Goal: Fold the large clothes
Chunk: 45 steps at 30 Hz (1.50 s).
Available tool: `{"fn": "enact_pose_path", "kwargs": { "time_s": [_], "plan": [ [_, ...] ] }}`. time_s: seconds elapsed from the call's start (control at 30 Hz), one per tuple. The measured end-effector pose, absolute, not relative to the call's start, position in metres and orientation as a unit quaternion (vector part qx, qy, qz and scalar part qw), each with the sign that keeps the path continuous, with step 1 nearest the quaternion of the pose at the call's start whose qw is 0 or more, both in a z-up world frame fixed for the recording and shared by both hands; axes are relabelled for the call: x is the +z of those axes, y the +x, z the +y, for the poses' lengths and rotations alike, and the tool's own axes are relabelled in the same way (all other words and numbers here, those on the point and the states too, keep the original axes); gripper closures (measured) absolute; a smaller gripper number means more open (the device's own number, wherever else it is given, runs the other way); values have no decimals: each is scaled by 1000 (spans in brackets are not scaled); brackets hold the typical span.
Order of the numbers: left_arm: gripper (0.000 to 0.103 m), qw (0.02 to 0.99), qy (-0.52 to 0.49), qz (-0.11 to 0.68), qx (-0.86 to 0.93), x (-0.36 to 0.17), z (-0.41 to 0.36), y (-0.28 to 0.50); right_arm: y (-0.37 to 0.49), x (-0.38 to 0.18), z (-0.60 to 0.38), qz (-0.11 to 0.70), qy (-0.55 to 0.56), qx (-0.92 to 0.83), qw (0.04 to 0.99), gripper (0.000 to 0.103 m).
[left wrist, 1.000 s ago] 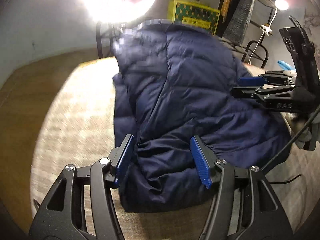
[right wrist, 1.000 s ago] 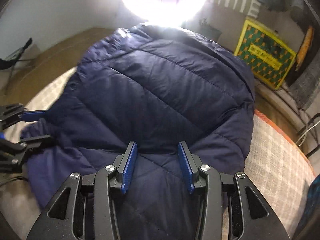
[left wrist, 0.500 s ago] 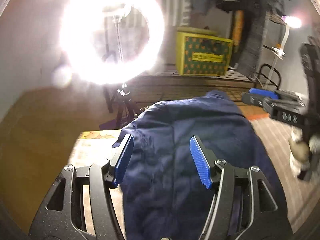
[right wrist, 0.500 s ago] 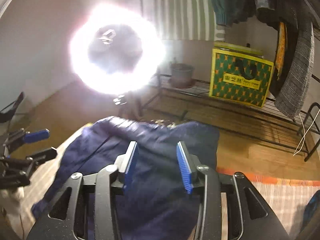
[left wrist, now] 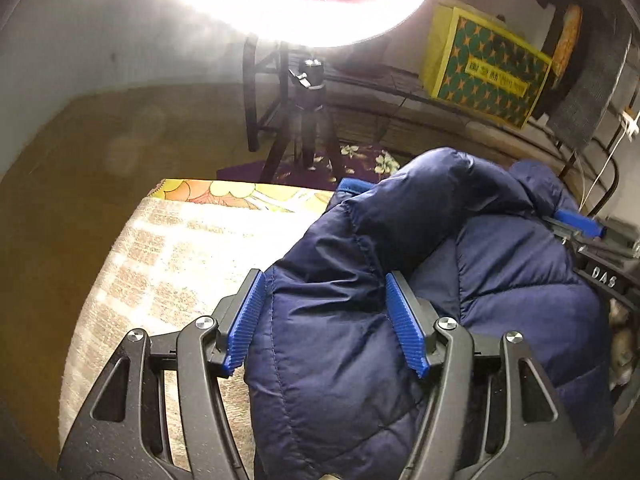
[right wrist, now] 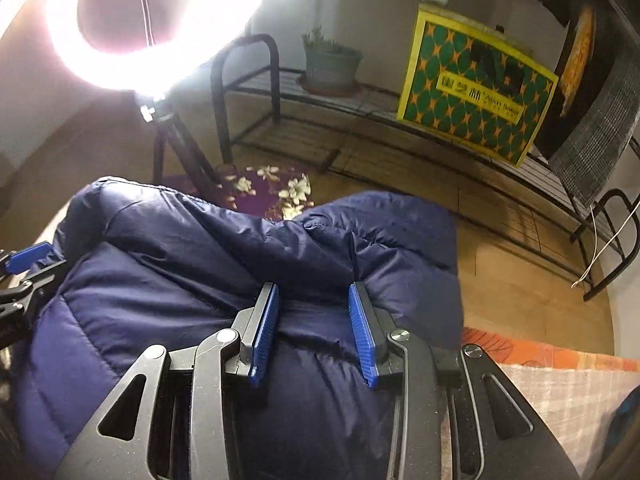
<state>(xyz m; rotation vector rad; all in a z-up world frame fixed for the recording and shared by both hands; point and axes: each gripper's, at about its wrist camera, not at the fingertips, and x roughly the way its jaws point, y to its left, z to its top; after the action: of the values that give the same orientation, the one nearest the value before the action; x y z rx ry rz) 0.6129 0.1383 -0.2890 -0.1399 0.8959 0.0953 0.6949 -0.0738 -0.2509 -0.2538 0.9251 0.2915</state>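
The navy jacket (left wrist: 420, 320) lay bunched on the bed (left wrist: 168, 264), between both tongs. Left tongs (left wrist: 326, 320) pinched a puffy fold while opening; right tongs (right wrist: 314, 330) were closing on another.

Navy jacket (left wrist: 500, 280) – green-yellow starred box (right wrist: 472, 92).

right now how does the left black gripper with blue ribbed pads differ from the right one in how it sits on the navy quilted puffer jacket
The left gripper spans a wide, thick bundle of the navy puffer jacket; the right gripper stands narrower over a thinner pinch. The left gripper's jaws are opening, the right gripper's closing. The left gripper works beside bare checked bedding, the right near the bed's orange edge. Both have jacket fabric between their pads.
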Motion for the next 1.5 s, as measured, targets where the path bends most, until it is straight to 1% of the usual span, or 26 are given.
{"fn": "enact_pose_path", "kwargs": {
  "time_s": [0.13, 0.2, 0.3, 0.33, 0.5, 0.63, 0.73, 0.83, 0.87, 0.97, 1.03, 1.07, 1.1, 1.2, 1.3, 1.4, 1.5],
  "plan": [
    [38, 906, -50, 419, 41, -272, 135, 603, 677, -230, -75, 418, -141, 153, 884, 70],
    [38, 913, -60, 403, 27, -260, 144, 583, 657, -215, -88, 404, -112, 171, 892, 70],
    [38, 918, -69, 390, 4, -248, 157, 552, 603, -195, -111, 391, -54, 228, 890, 70],
    [38, 918, -74, 390, 0, -246, 161, 545, 590, -194, -113, 391, -54, 243, 886, 70],
    [38, 908, -75, 410, -35, -248, 162, 516, 511, -207, -104, 413, -82, 312, 852, 70],
    [38, 900, -37, 432, -46, -261, 147, 503, 474, -221, -94, 419, -139, 335, 832, 70],
    [38, 893, -17, 446, -52, -279, 136, 502, 460, -233, -88, 415, -174, 324, 832, 70],
    [38, 891, -38, 448, -62, -276, 142, 503, 464, -239, -87, 424, -184, 317, 828, 69],
    [38, 890, -49, 449, -67, -274, 148, 503, 465, -236, -86, 428, -180, 321, 826, 67],
    [38, 890, -108, 437, -78, -264, 177, 502, 473, -223, -101, 433, -129, 349, 821, 67],
    [34, 882, -177, 429, -83, -263, 204, 504, 481, -216, -121, 428, -79, 350, 830, 55],
    [31, 877, -204, 427, -86, -264, 213, 505, 486, -212, -131, 422, -53, 345, 837, 48],
    [30, 868, -236, 428, -92, -268, 224, 508, 495, -208, -146, 415, -17, 334, 846, 43],
    [28, 832, -305, 447, -121, -285, 244, 522, 519, -206, -181, 416, 71, 310, 852, 33],
    [28, 800, -346, 470, -137, -305, 253, 533, 551, -219, -208, 449, 159, 304, 825, 28],
    [28, 787, -371, 470, -148, -314, 256, 539, 571, -236, -224, 466, 209, 293, 808, 28],
    [28, 779, -387, 467, -162, -318, 258, 546, 580, -251, -225, 479, 233, 298, 792, 28]
  ]
}}
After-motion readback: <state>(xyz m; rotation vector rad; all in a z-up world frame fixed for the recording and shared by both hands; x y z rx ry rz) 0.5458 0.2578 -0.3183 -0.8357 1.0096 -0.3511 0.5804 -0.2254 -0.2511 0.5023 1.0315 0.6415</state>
